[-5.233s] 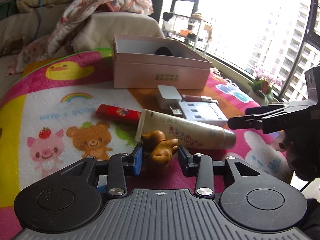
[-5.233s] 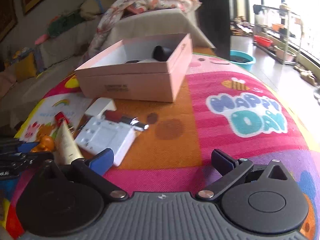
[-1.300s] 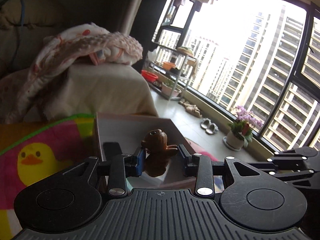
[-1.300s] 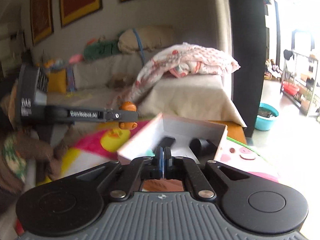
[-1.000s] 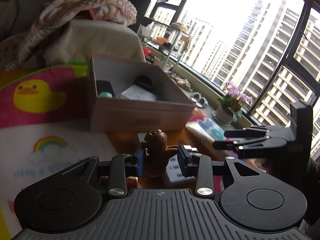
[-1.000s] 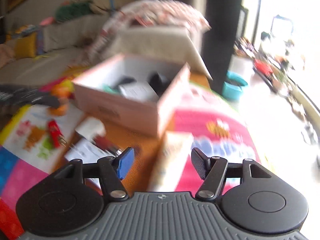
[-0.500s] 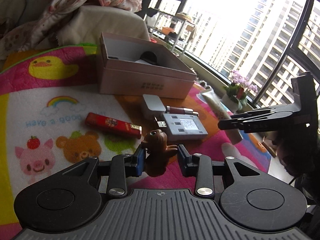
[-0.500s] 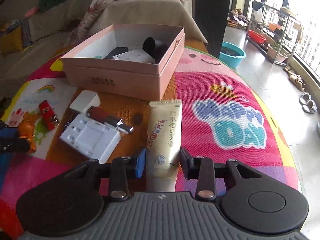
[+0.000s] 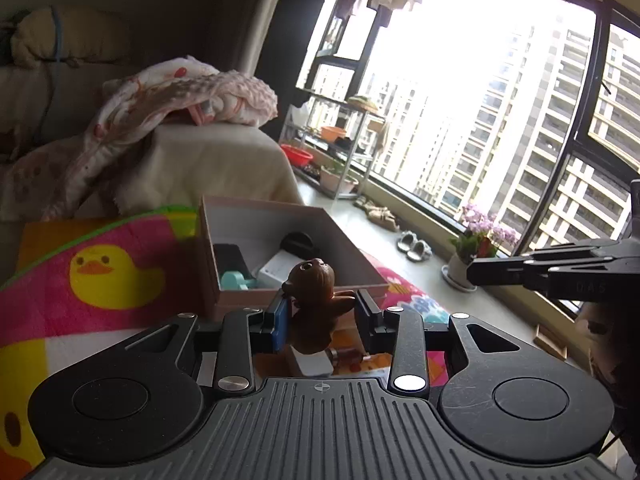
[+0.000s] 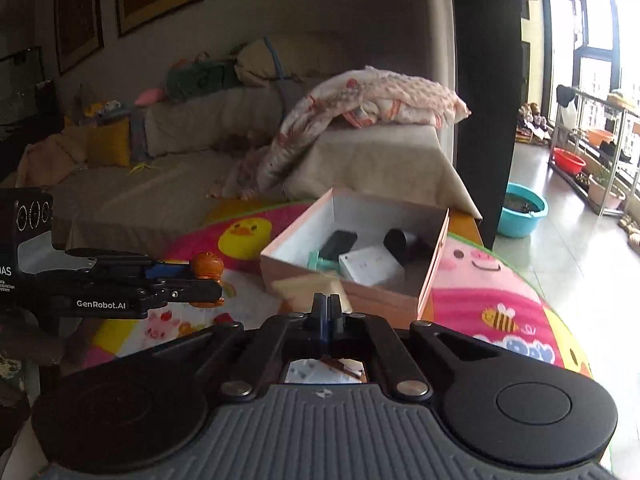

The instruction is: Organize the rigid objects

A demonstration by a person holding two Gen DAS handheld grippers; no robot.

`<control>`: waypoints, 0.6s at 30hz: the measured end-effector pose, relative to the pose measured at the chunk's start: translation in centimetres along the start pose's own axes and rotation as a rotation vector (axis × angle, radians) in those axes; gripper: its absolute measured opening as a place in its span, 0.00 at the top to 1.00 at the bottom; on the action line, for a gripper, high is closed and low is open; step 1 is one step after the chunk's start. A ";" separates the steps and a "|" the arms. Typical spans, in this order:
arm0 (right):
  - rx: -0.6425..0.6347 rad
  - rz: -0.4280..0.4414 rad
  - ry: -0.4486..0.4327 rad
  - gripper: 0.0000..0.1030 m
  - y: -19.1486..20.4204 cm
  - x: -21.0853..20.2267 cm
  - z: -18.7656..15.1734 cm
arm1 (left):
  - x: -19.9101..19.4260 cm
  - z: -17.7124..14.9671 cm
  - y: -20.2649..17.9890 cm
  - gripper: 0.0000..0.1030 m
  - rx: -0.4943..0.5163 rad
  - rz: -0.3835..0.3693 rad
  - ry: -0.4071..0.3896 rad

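My left gripper (image 9: 322,316) is shut on a small brown bear figurine (image 9: 314,300) and holds it in the air just short of the open pink box (image 9: 280,296). The box holds a black phone-like slab (image 9: 228,256), a teal piece (image 9: 236,280), a white box (image 9: 276,266) and a black round thing (image 9: 298,242). My right gripper (image 10: 327,312) is shut with its pads together, just before the same box (image 10: 360,292). A cream tube's end (image 10: 308,286) shows above its tips; whether it is gripped is unclear. The left gripper with the figurine (image 10: 206,270) shows at the left of the right wrist view.
A colourful cartoon mat (image 9: 100,280) covers the table. A white charger block (image 9: 310,362) and a small metallic stick (image 9: 348,356) lie under the left gripper. A sofa with a blanket (image 10: 360,100) stands behind the table. A window and floor lie to the right.
Both grippers have risen and tilted up toward the box. The left still holds the figurine. The right, which had its jaws around the cream tube on the mat, now has its pads together.
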State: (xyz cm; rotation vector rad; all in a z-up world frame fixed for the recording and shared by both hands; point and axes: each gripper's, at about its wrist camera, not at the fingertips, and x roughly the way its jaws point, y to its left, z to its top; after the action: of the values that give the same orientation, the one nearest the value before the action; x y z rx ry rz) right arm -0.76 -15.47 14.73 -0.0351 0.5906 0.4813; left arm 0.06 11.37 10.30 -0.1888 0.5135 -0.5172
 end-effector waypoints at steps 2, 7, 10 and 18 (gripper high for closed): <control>-0.015 0.001 0.001 1.00 -0.1 0.3 0.0 | -0.2 -0.1 0.0 0.63 -0.001 -0.011 -0.002; -0.145 -0.040 0.047 0.59 0.9 2.6 -3.4 | 0.1 -3.1 1.2 0.63 -0.065 0.000 0.048; -0.194 -0.035 0.066 0.22 1.7 4.5 -5.5 | 0.3 -5.4 2.3 0.63 -0.128 0.025 0.090; -0.143 0.038 0.132 0.21 1.8 9.4 -6.6 | -1.2 -8.8 4.3 0.63 -0.228 0.059 0.127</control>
State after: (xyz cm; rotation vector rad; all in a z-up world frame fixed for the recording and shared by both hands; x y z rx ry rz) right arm 1.72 -10.94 4.33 -0.1931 0.6858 0.5609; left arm -3.49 15.24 1.99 -0.3588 0.7002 -0.4144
